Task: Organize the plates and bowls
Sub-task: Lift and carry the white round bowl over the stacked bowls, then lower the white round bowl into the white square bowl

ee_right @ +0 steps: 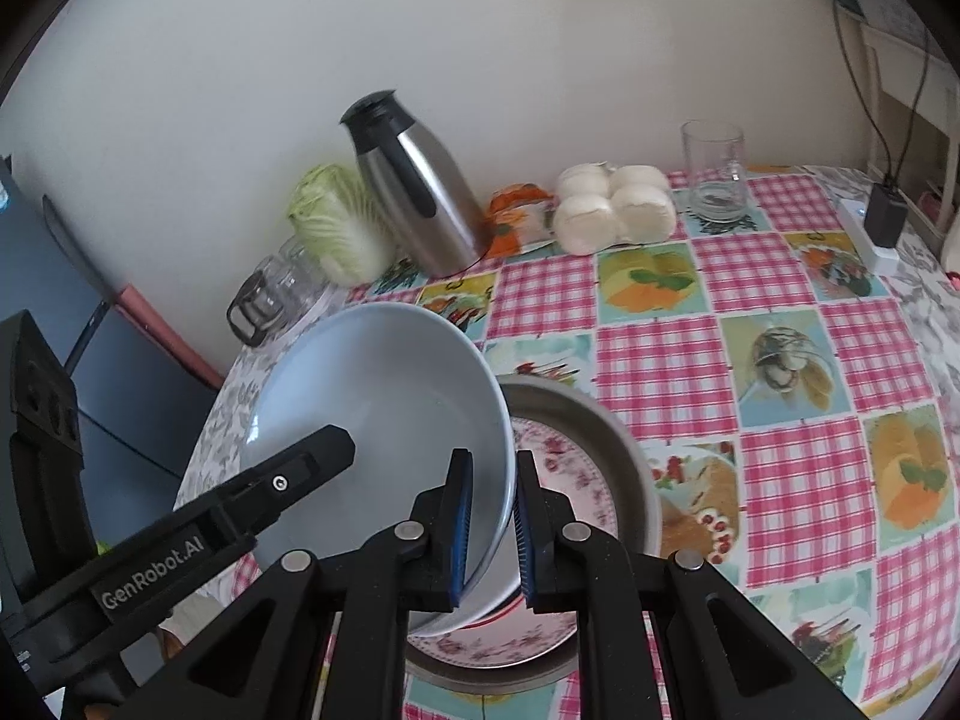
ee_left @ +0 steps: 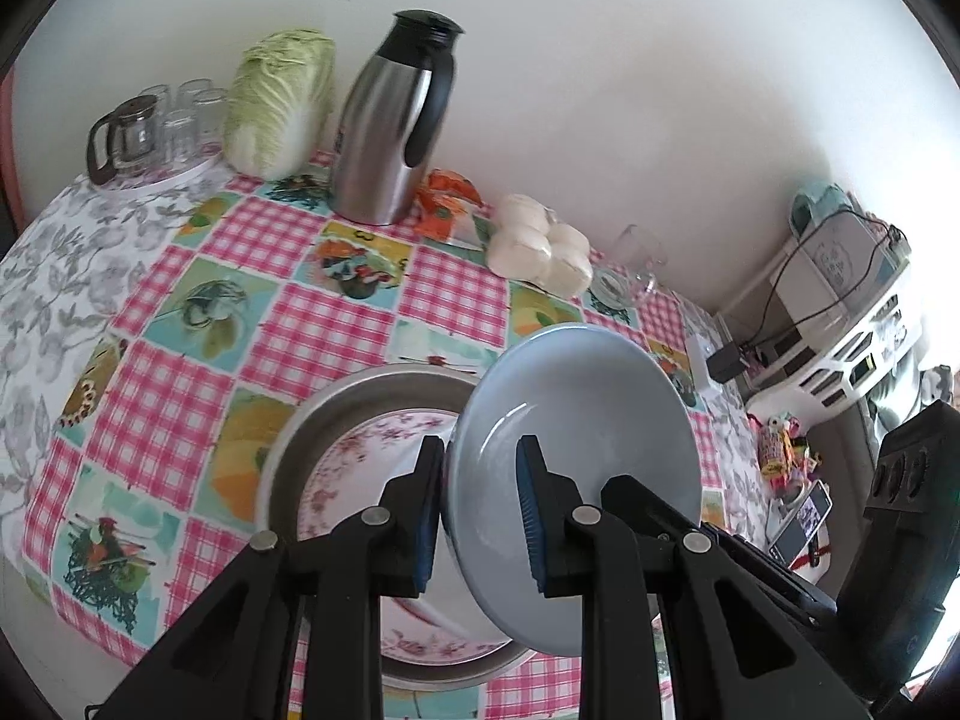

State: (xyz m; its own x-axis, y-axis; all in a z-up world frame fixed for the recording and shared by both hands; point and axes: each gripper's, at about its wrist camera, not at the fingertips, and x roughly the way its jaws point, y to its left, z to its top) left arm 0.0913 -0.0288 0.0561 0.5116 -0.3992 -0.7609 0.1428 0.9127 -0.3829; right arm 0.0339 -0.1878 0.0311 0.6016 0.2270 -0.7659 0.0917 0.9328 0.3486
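Observation:
A pale blue bowl (ee_left: 576, 414) is held tilted above a metal basin (ee_left: 336, 414) that holds a floral plate (ee_left: 354, 468). My left gripper (ee_left: 480, 504) has its jaws on either side of the bowl's rim, shut on it. In the right wrist view the same bowl (ee_right: 372, 414) is tilted over the basin (ee_right: 624, 456) and floral plate (ee_right: 558, 462). My right gripper (ee_right: 493, 516) is shut on the bowl's opposite rim. The other gripper's finger (ee_right: 288, 480) reaches into the bowl from the left.
On the checked tablecloth (ee_left: 300, 312) stand a steel thermos jug (ee_left: 390, 132), a napa cabbage (ee_left: 282, 102), a tray of glasses with a glass pot (ee_left: 126, 138), white buns (ee_left: 540, 252) and a glass mug (ee_right: 714, 174). A power strip (ee_right: 870, 234) lies at the right edge.

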